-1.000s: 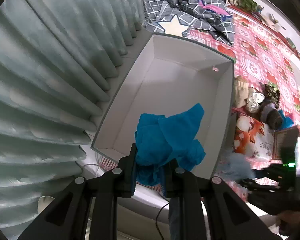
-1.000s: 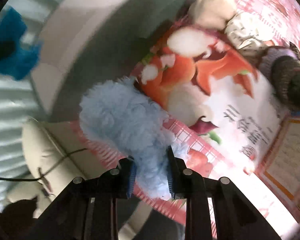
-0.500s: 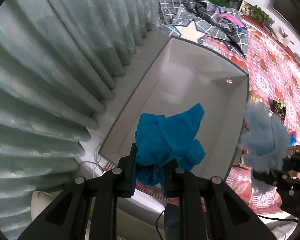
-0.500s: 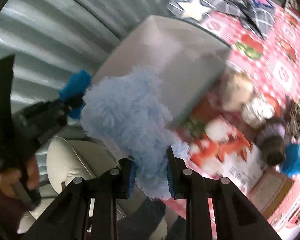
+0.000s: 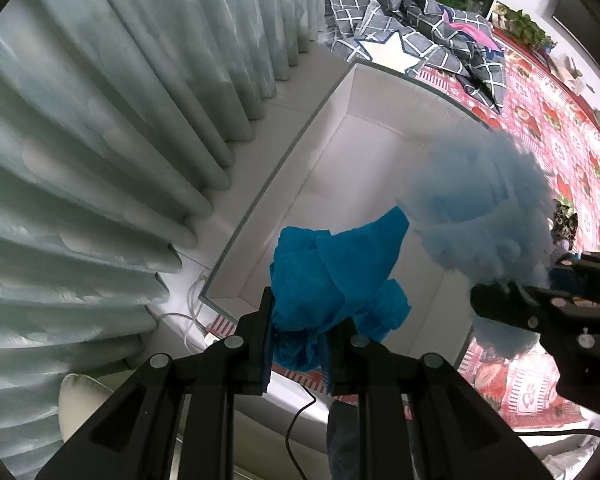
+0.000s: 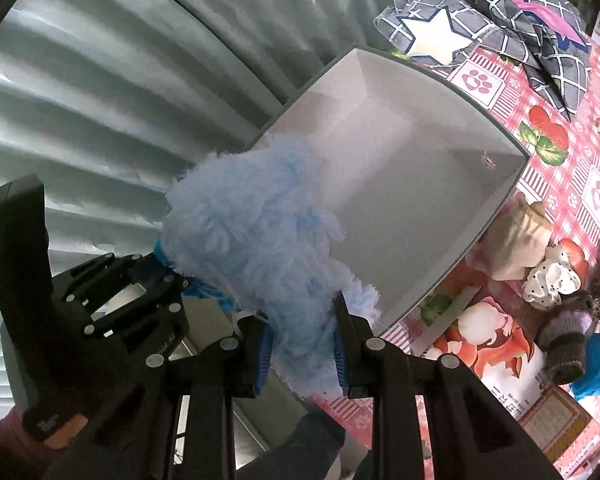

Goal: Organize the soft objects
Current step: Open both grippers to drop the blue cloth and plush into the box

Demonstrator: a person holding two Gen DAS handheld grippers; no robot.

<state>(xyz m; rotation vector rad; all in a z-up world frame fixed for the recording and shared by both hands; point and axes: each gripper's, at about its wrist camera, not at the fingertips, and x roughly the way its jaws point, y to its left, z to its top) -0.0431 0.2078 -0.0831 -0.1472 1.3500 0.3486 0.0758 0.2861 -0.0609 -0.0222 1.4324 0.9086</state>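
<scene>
Left gripper pinching bright blue cloth, right gripper pinching fluffy pale-blue item, both above near end of white box.

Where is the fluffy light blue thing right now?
The fluffy light blue thing is pinched in the right tool, hanging over the near end of the white box, right beside the bright blue cloth in the left tool.

The fluffy pale blue plush piece is blurred in the left wrist view and covers the right wall of the white open cardboard box. The crumpled bright blue cloth hides the box's near floor.
</scene>
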